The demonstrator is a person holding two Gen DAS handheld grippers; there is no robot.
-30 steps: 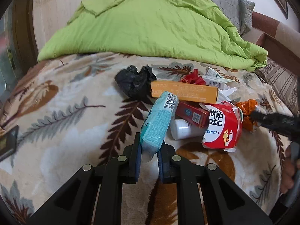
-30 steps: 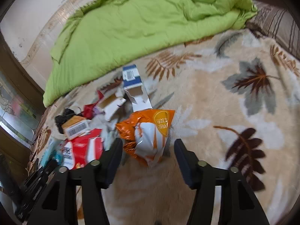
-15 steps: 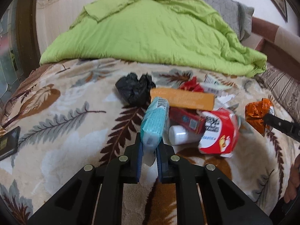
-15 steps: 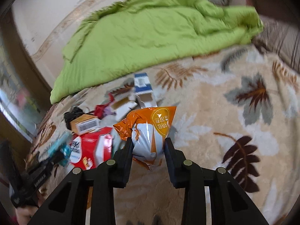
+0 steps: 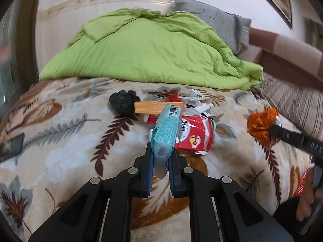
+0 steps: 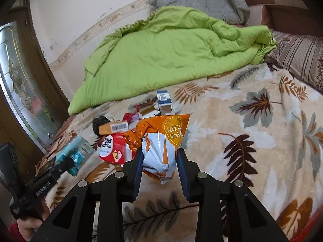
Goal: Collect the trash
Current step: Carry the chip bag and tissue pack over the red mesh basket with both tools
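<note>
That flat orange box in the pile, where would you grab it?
Grip the orange box across its narrow width at the left end, coming from the left. That end juts clear beside the black bag; the teal pack in the left gripper hides the right end.

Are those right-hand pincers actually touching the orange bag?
Touching. In the right wrist view, both fingers of the right gripper press the sides of the orange bag.

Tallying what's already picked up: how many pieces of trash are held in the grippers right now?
2. A teal plastic packet is clamped in the left gripper; an orange-and-white crinkled snack bag is clamped in the right gripper. The rest lies on the bed.
</note>
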